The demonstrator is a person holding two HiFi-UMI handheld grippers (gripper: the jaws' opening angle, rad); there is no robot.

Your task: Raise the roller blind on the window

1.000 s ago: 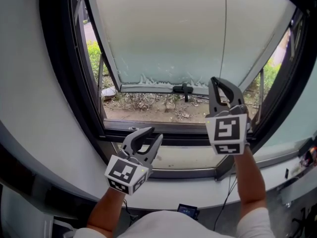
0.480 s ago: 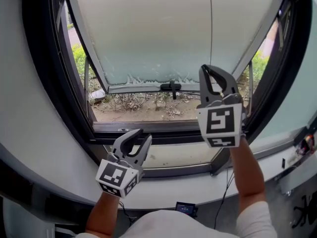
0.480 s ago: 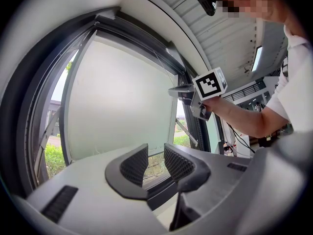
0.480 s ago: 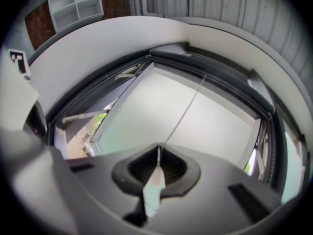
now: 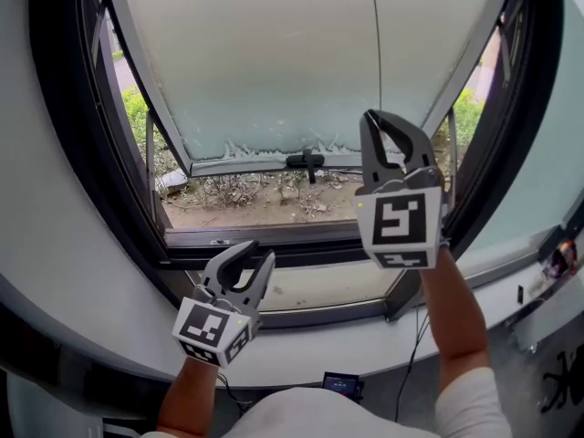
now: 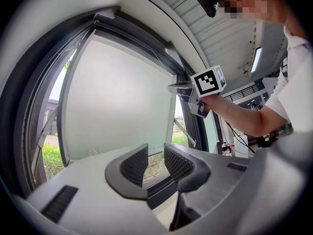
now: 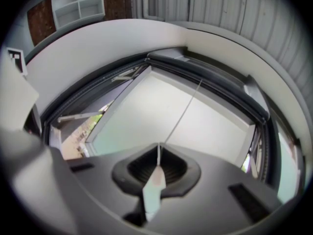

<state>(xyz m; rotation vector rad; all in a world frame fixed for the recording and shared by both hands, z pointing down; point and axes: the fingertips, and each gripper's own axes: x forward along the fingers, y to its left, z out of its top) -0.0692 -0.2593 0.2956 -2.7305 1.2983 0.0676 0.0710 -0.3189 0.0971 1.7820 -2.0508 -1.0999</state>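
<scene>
Right claw (image 5: pixel 370 117) clenched on cord (image 5: pixel 375 53), which rises toward 12 o'clock across blind (image 5: pixel 265 62); left claw (image 5: pixel 258 254) released, empty.

Dry weeds (image 5: pixel 245 190) on bare soil (image 5: pixel 278 213) outside, green bushes (image 5: pixel 135 117) beside them, a small blue-screened device (image 5: pixel 339 383) indoors.

Head camera sits above and behind both tongs, looking steeply down past the left gripper (image 5: pixel 258 252) and right gripper (image 5: pixel 376 117) at the window (image 5: pixel 274 62). Left gripper camera looks level along its jaws, right one tilts upward, close in; all three share that window.
</scene>
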